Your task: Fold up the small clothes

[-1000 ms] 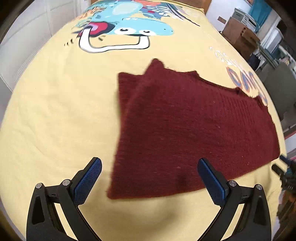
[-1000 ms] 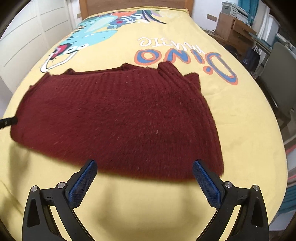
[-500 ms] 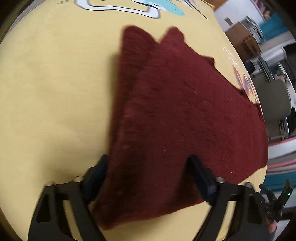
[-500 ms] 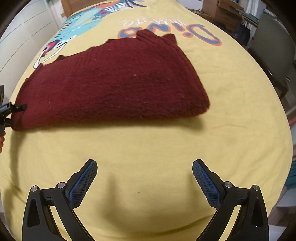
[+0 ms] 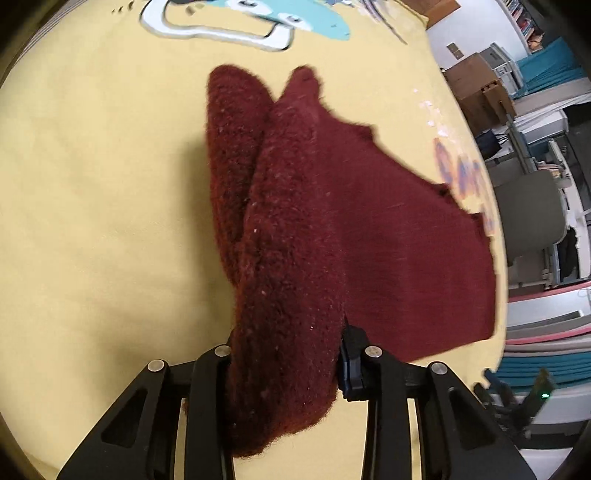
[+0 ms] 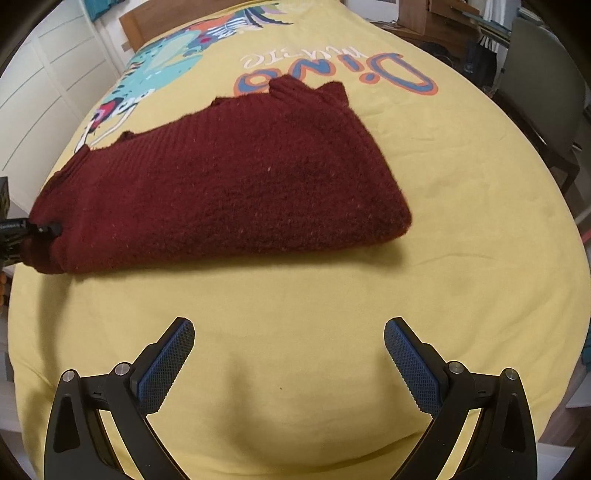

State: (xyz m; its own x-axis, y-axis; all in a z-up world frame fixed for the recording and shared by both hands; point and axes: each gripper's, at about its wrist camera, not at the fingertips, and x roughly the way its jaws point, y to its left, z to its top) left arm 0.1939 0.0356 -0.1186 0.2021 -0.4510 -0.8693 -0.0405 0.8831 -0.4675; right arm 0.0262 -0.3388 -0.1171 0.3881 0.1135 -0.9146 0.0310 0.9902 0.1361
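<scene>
A dark red knitted sweater (image 5: 351,221) lies folded on the yellow dinosaur-print bedspread (image 5: 92,221). My left gripper (image 5: 284,354) has the sweater's near corner bunched between its jaws, which are closing, and the fabric bulges over both fingers. In the right wrist view the sweater (image 6: 229,184) stretches across the middle of the bed, and the left gripper's tip (image 6: 40,229) bites its left end. My right gripper (image 6: 288,339) hovers open over bare bedspread (image 6: 295,288), nearer than the sweater's front fold, with nothing between its blue pads (image 6: 170,358).
A grey chair (image 6: 543,85) and wooden furniture (image 5: 480,88) stand past the bed's right side. White cupboard doors (image 6: 37,92) line the left side. A wooden headboard (image 6: 166,14) closes the far end. The bedspread drops away at the near edge.
The left gripper has moved onto the sweater's near corner and its jaws have narrowed around it, bunching the fabric. The right gripper has drawn back from the sweater and stays open.
</scene>
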